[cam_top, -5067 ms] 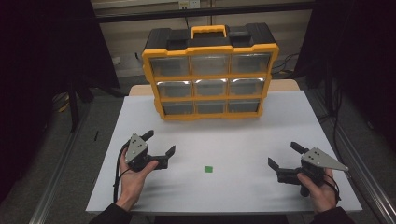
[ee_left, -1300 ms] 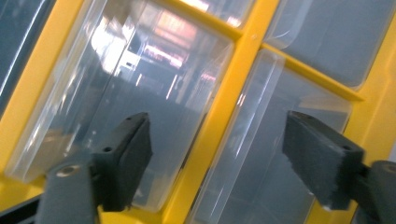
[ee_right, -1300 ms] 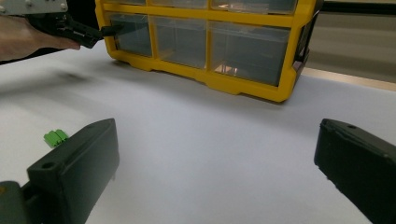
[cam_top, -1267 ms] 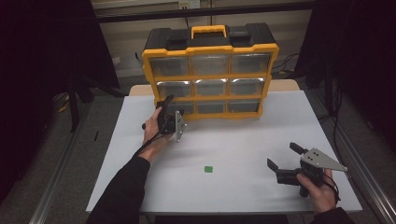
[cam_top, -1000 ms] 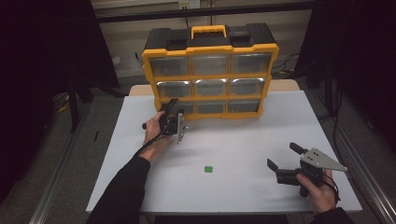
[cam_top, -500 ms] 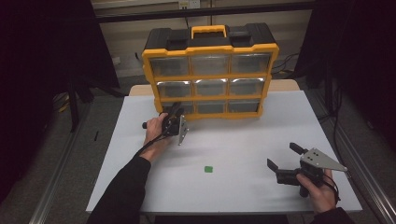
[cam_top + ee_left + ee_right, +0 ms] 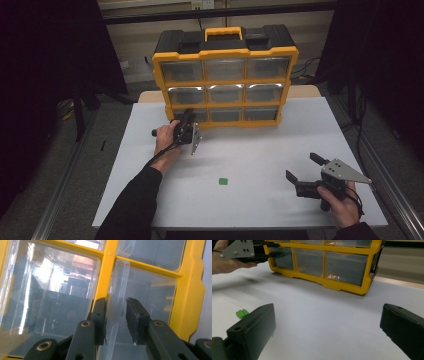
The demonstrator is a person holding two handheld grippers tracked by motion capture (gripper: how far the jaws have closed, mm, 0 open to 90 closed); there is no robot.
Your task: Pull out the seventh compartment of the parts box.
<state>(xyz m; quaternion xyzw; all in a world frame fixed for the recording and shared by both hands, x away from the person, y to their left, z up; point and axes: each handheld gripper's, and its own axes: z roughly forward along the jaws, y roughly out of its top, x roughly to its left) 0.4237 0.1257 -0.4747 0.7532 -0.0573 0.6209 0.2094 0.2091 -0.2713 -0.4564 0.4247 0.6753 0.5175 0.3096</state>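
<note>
Your left claw point(image 7: 116, 322), jaws partly open, straddled the bottom-left drawer's tab point(image 7: 117, 310); next you needed to pinch and pull.

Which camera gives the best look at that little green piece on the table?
The right gripper view: the green piece lies close by, showing its ridged, block-like shape beside the right gripper. The high view shows it as a tiny square on the white table.

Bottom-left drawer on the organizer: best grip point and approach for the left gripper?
Grip the clear vertical pull tab on the bottom-left drawer, coming straight at the organizer's front. The tab juts out as a thin upright fin, so the left gripper should straddle it, one jaw on each flat side, as it does now.
</note>
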